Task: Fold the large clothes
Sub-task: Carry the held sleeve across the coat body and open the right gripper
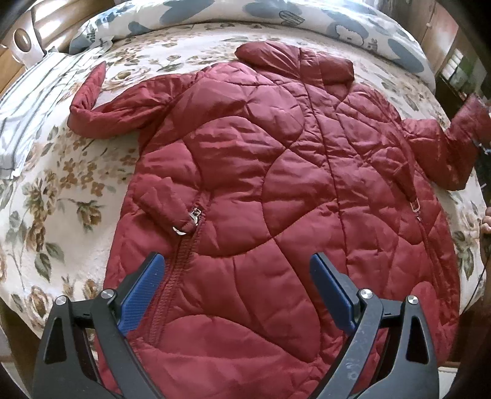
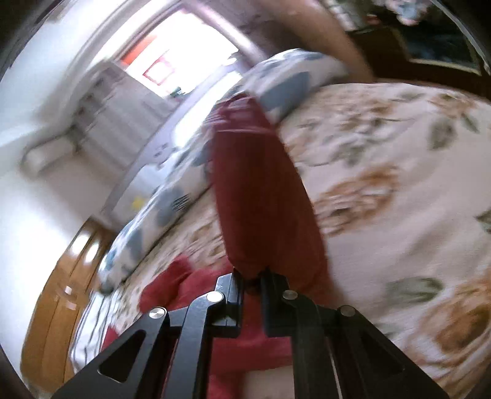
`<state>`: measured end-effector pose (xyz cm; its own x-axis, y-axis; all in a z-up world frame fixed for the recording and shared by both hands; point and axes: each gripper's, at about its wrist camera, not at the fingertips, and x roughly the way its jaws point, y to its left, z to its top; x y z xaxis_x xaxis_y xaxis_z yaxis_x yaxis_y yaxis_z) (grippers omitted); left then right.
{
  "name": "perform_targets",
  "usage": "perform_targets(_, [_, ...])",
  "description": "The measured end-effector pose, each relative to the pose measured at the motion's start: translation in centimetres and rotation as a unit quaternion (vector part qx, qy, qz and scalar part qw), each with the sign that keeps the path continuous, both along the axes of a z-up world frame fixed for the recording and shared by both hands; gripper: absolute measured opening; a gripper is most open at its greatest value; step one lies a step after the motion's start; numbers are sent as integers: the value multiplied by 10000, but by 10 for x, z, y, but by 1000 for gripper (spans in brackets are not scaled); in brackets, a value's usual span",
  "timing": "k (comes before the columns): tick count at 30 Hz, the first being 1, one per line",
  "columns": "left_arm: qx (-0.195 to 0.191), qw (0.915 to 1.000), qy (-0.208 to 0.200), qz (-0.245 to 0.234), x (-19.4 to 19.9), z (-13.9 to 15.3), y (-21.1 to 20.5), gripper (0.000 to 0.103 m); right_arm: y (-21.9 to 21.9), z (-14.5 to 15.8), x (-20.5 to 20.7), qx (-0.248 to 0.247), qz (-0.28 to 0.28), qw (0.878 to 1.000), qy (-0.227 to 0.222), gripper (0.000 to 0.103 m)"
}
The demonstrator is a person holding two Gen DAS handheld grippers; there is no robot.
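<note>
Bed (image 1: 61,172) with flowered cover is carrying a red quilted jacket (image 1: 276,190), lying flat, front up, collar at 12 o'clock, hem at 6. A blue-patterned quilt (image 1: 353,21) is lying along the far edge. Left gripper (image 1: 237,267) is hovering over the hem, fingers spread apart. Right gripper (image 2: 252,277) is pinching a sleeve (image 2: 257,190), lifting it at 3 o'clock; view is blurring.

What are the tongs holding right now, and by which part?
The right tongs are shut on the red jacket's sleeve, near its end. The left tongs are open over the jacket's lower front, holding nothing.
</note>
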<state>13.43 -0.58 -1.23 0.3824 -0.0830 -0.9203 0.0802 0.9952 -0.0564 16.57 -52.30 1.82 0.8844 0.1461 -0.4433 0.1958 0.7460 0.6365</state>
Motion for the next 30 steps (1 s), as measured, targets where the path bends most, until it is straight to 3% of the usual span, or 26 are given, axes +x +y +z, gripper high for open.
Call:
perform_targets(7, [-262, 9996, -71, 40, 0, 5, 13, 96, 85, 16, 25, -38, 1011, 9948, -110, 7])
perform_targets(16, [-602, 9978, -275, 41, 2, 20, 31, 96, 198, 8, 62, -287, 2201, 9749, 141, 7])
perform_targets(26, [-972, 9949, -137, 221, 20, 8, 59, 96, 283, -43, 98, -453, 2904, 9522, 830, 7])
perform_targets(30, [-1285, 9915, -9, 195, 39, 3, 68, 96, 312, -65, 109, -521, 3309, 9358, 1097, 7])
